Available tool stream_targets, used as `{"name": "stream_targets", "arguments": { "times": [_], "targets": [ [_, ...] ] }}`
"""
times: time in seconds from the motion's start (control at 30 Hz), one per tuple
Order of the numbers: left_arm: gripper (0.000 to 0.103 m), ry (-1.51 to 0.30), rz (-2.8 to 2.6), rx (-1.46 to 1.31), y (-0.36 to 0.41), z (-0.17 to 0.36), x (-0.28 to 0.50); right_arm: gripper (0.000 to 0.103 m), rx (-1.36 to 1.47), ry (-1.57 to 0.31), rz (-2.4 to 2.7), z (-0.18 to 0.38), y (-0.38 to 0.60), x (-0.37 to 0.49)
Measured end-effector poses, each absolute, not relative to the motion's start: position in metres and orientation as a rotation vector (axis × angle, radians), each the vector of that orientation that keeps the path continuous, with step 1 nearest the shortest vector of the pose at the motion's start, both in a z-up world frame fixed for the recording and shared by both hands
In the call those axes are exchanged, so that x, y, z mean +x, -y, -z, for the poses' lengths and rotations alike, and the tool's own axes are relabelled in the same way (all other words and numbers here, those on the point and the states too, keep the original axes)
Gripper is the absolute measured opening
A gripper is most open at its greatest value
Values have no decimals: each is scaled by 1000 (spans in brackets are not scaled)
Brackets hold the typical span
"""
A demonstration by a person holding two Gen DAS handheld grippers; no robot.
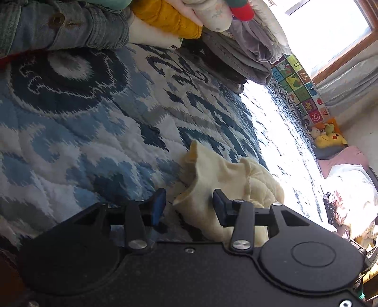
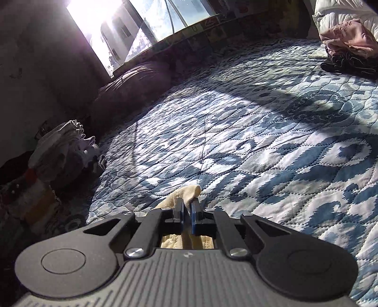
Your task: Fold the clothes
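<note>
Cloth: a small cream garment [image 1: 226, 179] is lying bunched on the blue-and-white quilt [image 1: 94, 122] of the bed, not flat and not folded neatly.
Right gripper [image 2: 187, 207]: the jaws are pressed together on a fold of the cream garment [image 2: 186, 192] – a bit of cloth is seen poking out past the tips, and more is seen under the gripper.
Left gripper [image 1: 187, 205]: the jaws are spread wide, with the near edge of the garment seen between them; nothing is pinched by them.
Step in hand: it is judged that the garment is being taken hold of at two spots, so it can be spread or folded. One spot is held, the other is not.
Next move: the left jaws would need to be shut on a free edge, well apart from the right pinch, so the cloth can be pulled smooth – whether a fold is being opened or finished cannot be told.
Only in the left view: the whole crumpled shape of the garment, the pile of clothes [image 1: 165, 19] at the far edge, and the yellow soft toy [image 1: 330, 138].
Only in the right view: the tight pinch, the window [image 2: 132, 23], and the dark and pink clothes [image 2: 349, 49] at the far corner.
</note>
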State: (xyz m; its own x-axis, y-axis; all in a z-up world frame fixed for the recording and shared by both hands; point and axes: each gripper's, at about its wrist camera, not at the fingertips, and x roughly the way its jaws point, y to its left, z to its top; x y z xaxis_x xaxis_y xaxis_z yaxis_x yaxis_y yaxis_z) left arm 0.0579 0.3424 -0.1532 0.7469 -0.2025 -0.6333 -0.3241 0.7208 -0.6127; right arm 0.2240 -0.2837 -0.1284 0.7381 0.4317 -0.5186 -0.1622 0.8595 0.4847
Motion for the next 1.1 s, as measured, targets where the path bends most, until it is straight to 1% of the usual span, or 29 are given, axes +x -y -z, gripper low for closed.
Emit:
{"name": "stream_targets", "arguments": {
  "times": [0.17, 0.2, 0.23, 0.27, 0.3, 0.37, 0.43, 0.47, 0.5, 0.6, 0.63, 0.7, 0.77, 0.8, 0.87, 0.9, 0.97, 1.0, 1.03, 1.1],
  "targets": [
    [43, -735, -79, -804, -344, 157, 57, 9, 419, -816, -318, 160, 286, 249],
    [43, -733, -78, -812, -344, 157, 57, 17, 425, -810, -291, 160, 288, 245],
    [43, -731, -75, -826, -345, 157, 56, 34, 431, -804, -264, 160, 290, 242],
    [45, -728, -71, -843, -346, 158, 55, 42, 437, -798, -236, 159, 292, 239],
    [50, -725, -66, -860, -347, 159, 53, 48, 443, -792, -209, 159, 294, 236],
    [55, -717, -63, -887, -348, 159, 51, 48, 430, -723, -186, 149, 293, 219],
    [57, -708, -64, -918, -345, 159, 44, 47, 386, -636, -213, 138, 284, 200],
    [61, -703, -64, -933, -344, 159, 40, 47, 364, -593, -227, 132, 280, 191],
    [64, -698, -65, -949, -342, 158, 36, 47, 353, -613, -262, 135, 272, 189],
    [67, -683, -67, -997, -338, 158, 25, 46, 317, -675, -368, 144, 249, 183],
    [67, -677, -68, -1013, -336, 158, 21, 47, 277, -761, -374, 158, 237, 186],
    [70, -674, -67, -1029, -332, 156, 13, 47, 150, -710, -350, 166, 219, 174],
    [71, -685, -47, -993, -321, 152, 7, 48, 144, -703, -317, 158, 211, 167],
    [72, -690, -37, -980, -316, 151, 6, 49, 170, -684, -341, 152, 208, 161],
    [72, -704, -11, -986, -308, 153, 10, 48, 223, -646, -390, 141, 203, 148],
    [72, -706, -6, -992, -304, 155, 14, 49, 205, -667, -390, 144, 199, 146],
    [72, -694, -9, -1013, -298, 160, 24, 55, 167, -710, -390, 149, 191, 141],
    [70, -680, -15, -1038, -295, 164, 30, 57, 148, -731, -389, 151, 186, 139],
    [70, -669, -18, -1058, -293, 168, 35, 57, 129, -752, -389, 154, 182, 137],
    [66, -654, -49, -1078, -287, 172, 41, 57, 146, -777, -389, 155, 182, 131]
  ]
}}
